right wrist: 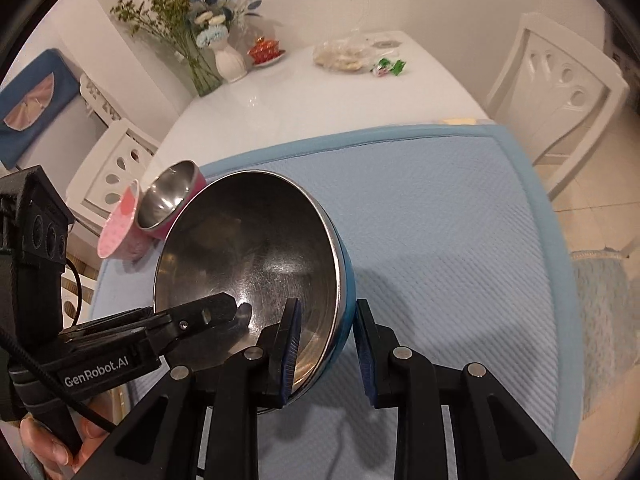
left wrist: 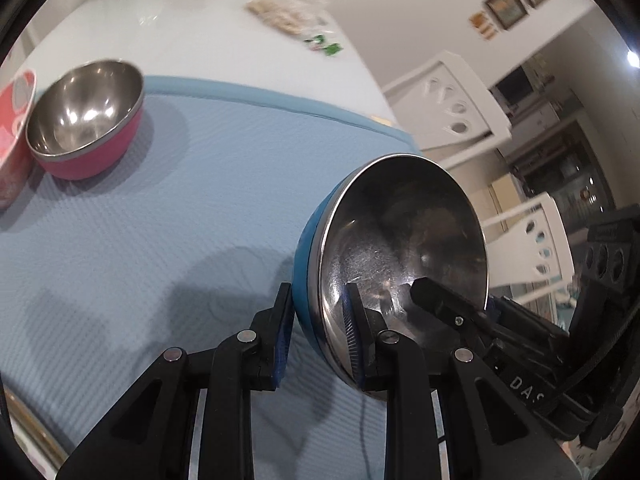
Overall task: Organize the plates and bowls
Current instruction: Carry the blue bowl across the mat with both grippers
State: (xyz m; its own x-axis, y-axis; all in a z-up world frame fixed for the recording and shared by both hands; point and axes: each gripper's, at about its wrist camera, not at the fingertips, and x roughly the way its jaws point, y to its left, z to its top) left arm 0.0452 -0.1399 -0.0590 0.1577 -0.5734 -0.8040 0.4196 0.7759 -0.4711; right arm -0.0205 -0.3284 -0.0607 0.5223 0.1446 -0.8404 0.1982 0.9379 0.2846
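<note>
A steel bowl with a blue outside [left wrist: 400,240] [right wrist: 248,248] hangs tilted above the light blue mat [left wrist: 180,208] [right wrist: 440,220]. Both grippers hold it by its rim. My left gripper [left wrist: 318,308] is shut on the rim's near edge, one pad inside and one outside. My right gripper [right wrist: 327,316] is shut on the rim the same way from the other side. Each view shows the other gripper's inner finger [left wrist: 432,300] [right wrist: 208,312] reaching into the bowl. A pink steel-lined bowl [left wrist: 86,120] [right wrist: 172,200] stands on the mat beside a pink patterned bowl [left wrist: 12,128] [right wrist: 120,224].
The mat covers the near end of a white table [left wrist: 180,32] [right wrist: 320,104]. At the far end stand a vase of flowers [right wrist: 230,62], a small red dish [right wrist: 266,50], a bag of food [right wrist: 344,54] and green sweets [right wrist: 390,66]. White chairs [right wrist: 560,84] [right wrist: 116,160] flank the table.
</note>
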